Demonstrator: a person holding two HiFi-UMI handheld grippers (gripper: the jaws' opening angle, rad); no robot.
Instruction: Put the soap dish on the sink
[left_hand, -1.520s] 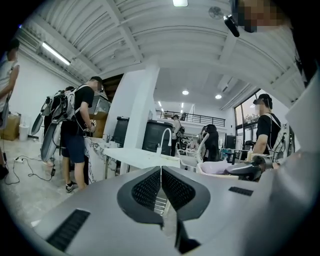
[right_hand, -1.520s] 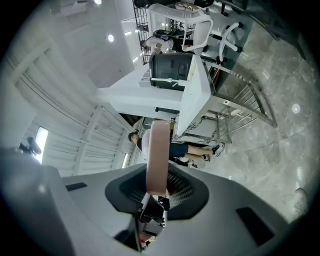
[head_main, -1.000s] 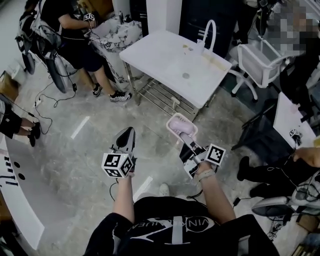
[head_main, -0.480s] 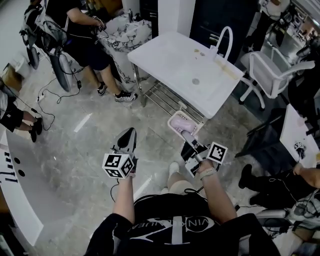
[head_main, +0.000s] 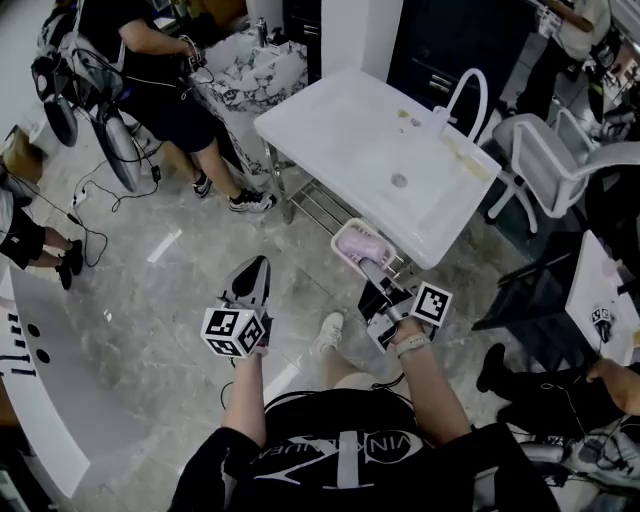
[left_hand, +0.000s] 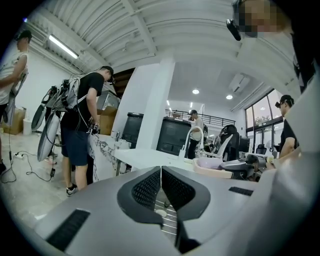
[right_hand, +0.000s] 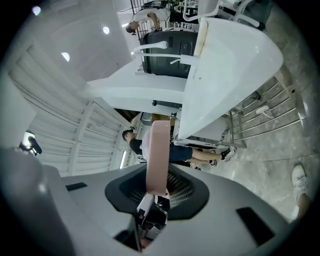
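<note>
Right claw (head_main: 373, 270) is clamped on the soap dish (head_main: 358, 243) – in the right gripper view its jaws (right_hand: 159, 186) pinch one edge of the pink dish (right_hand: 158, 150), which stands edge-on straight out from the tips. Dish sits at the front of this claw, up in the air, not resting on anything. In the head view it's w/ its open side up, something pale pink inside; can't tell what.

Sink (head_main: 330, 120) lies ahead of the right claw – white, flat-topped, w/ the dish's far end just short of its near edge. Arched white faucet (head_main: 466, 92) is at the sink's far side, well beyond the claw. Steel rack (head_main: 325, 203) under the sink is ahead and to the left of the dish. Right gripper view has the sink (right_hand: 225, 65) filling the space past the dish, rack (right_hand: 265, 112) off to one side.

Left claw (head_main: 252, 270) has jaws together, nothing btwn them; the left gripper view shows the pads (left_hand: 150, 187) meeting along one line. It's left of the right claw, apart from it, over grey marble floor (head_main: 150, 300). From this claw the dish (left_hand: 212, 166) is ahead-right, the sink (left_hand: 142, 157) and faucet (left_hand: 192, 136) ahead beyond it. A person in black (left_hand: 82, 120) stands ahead-left by a marble-patterned counter (left_hand: 102, 150).

Marker cubes (head_main: 236, 332) (head_main: 430, 305) sit behind each claw's jaws, nearer the wrists.
</note>
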